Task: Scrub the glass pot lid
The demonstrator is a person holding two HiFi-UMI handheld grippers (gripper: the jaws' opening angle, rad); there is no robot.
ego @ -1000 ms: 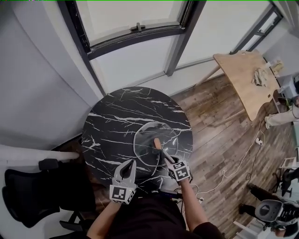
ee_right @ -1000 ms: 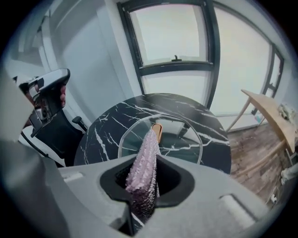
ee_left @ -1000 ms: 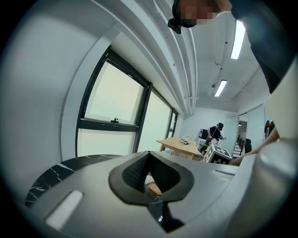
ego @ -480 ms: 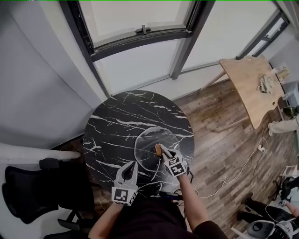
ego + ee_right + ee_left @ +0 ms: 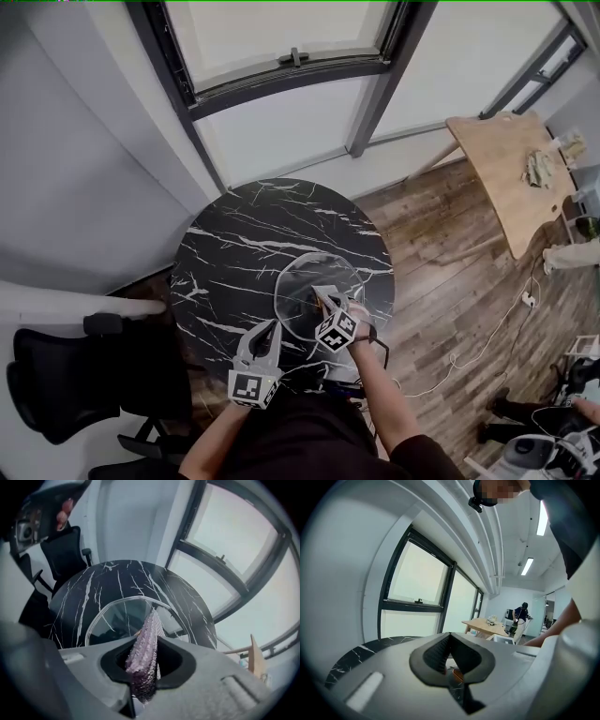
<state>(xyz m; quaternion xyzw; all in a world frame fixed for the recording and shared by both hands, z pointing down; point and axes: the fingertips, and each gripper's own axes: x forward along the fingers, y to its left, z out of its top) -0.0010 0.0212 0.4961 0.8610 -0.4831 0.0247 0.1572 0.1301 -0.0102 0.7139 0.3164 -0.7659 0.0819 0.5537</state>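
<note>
Overhead, right hand-held gripper [image 5: 321,295] pinches scrubber [image 5: 143,653] over glass lid [image 5: 115,618], left hand-held gripper [image 5: 270,327] closed, chair [image 5: 56,384] nearby.

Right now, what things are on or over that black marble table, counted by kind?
Glass pot lid: 1
Purple scrub pad: 1
Claws: 2, the left claw and the right claw
Total: 4

An office: a black swivel chair [image 5: 56,384] off the round marble table's [image 5: 234,246] left edge, a wooden desk [image 5: 506,173] across the plank floor [image 5: 441,281], tall windows [image 5: 272,33], strip lights [image 5: 542,518] overhead.
</note>
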